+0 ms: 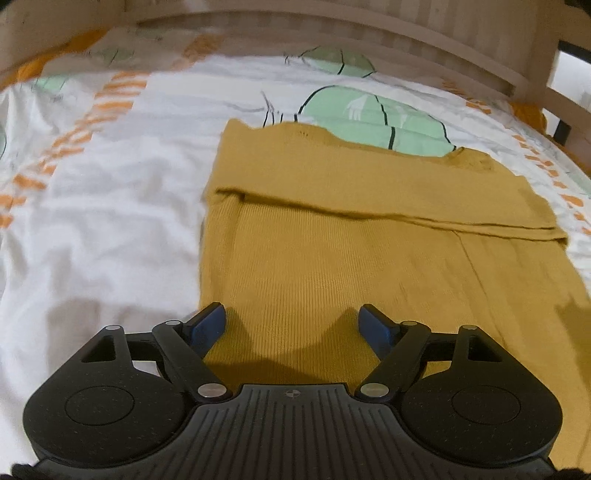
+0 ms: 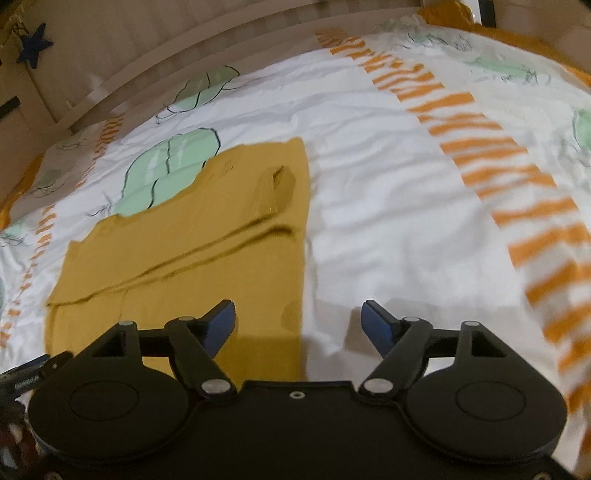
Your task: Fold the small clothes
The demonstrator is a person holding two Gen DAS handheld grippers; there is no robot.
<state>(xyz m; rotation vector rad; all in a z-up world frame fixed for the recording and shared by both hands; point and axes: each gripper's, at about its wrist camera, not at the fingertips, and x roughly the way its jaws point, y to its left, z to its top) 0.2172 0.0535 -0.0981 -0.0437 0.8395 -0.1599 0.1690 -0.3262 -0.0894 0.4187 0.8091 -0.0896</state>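
Observation:
A mustard-yellow knit garment (image 1: 351, 251) lies flat on the bed, its sides folded in and a sleeve laid across it as a band. My left gripper (image 1: 293, 325) is open and empty, just above the garment's near left part. In the right wrist view the garment (image 2: 192, 251) lies at centre left. My right gripper (image 2: 299, 321) is open and empty, over the garment's near right edge, with its left finger above the cloth and its right finger above the sheet.
The bed sheet (image 1: 110, 206) is white with orange dashed stripes and green cactus prints. A wooden bed rail (image 1: 332, 33) runs along the far side. The left gripper's edge (image 2: 26, 373) shows at the lower left of the right wrist view.

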